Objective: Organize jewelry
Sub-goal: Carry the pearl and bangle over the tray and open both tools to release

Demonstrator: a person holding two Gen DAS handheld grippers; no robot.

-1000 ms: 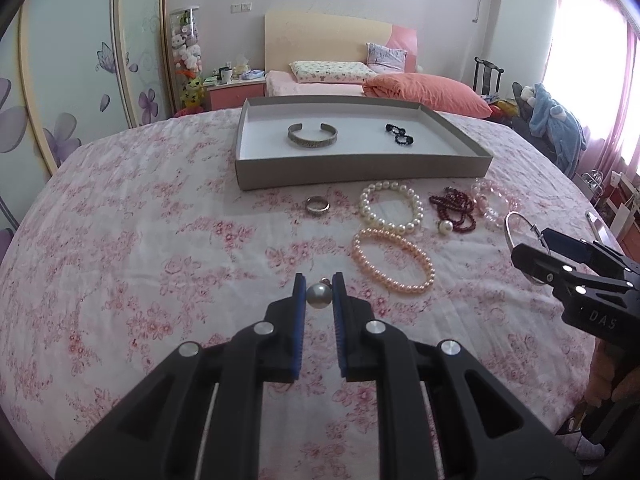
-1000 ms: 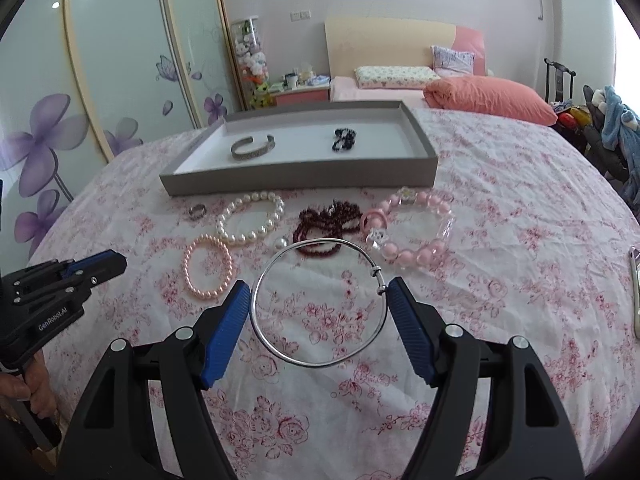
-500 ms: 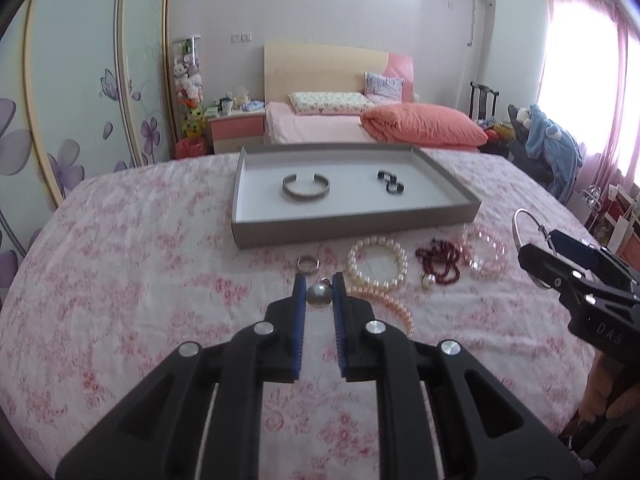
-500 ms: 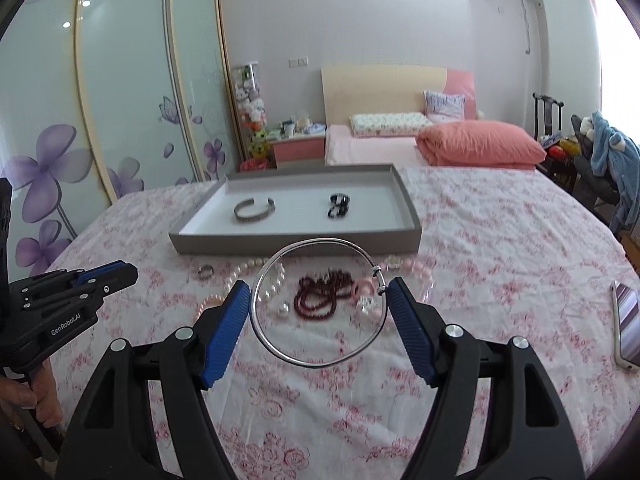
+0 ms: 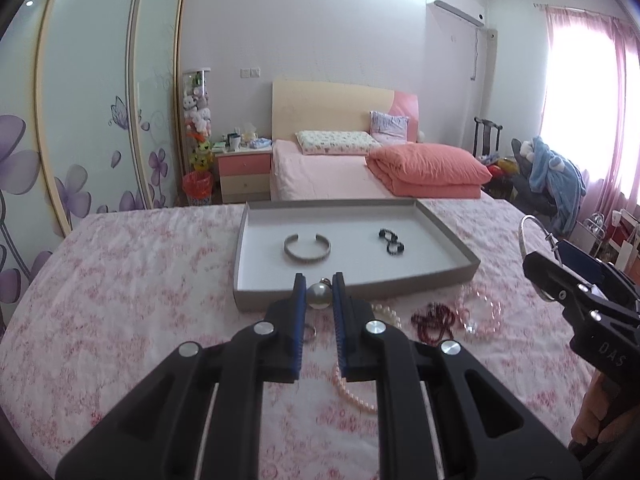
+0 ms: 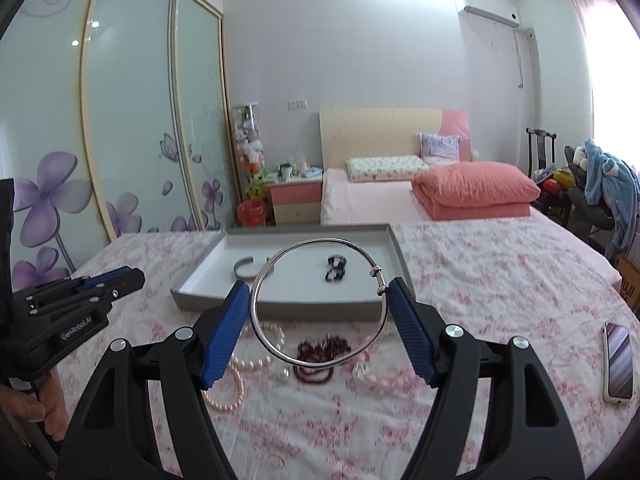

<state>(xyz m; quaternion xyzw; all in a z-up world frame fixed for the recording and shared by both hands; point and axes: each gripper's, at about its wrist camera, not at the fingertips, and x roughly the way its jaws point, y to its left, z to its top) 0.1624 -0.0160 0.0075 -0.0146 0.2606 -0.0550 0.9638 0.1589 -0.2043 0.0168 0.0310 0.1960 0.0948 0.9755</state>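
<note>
Tray (image 5: 448,240) straight ahead of both. Left hand-held gripper (image 5: 319,294) clamps pearl (image 5: 319,296), nearer; right hand-held gripper (image 6: 320,300) clamps bangle (image 6: 320,304) across its width.

My ribbed blue pads (image 6: 226,334) clamp a polished metal bangle (image 6: 320,300); other claw: glossy pearl bead (image 5: 319,295). Matt grey card tray (image 5: 448,240), floral cloth (image 5: 120,280).

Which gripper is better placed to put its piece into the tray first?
Left, probably. The left gripper holds a small pearl just before the tray edge. The right gripper grips a wide bangle over the beads.
</note>
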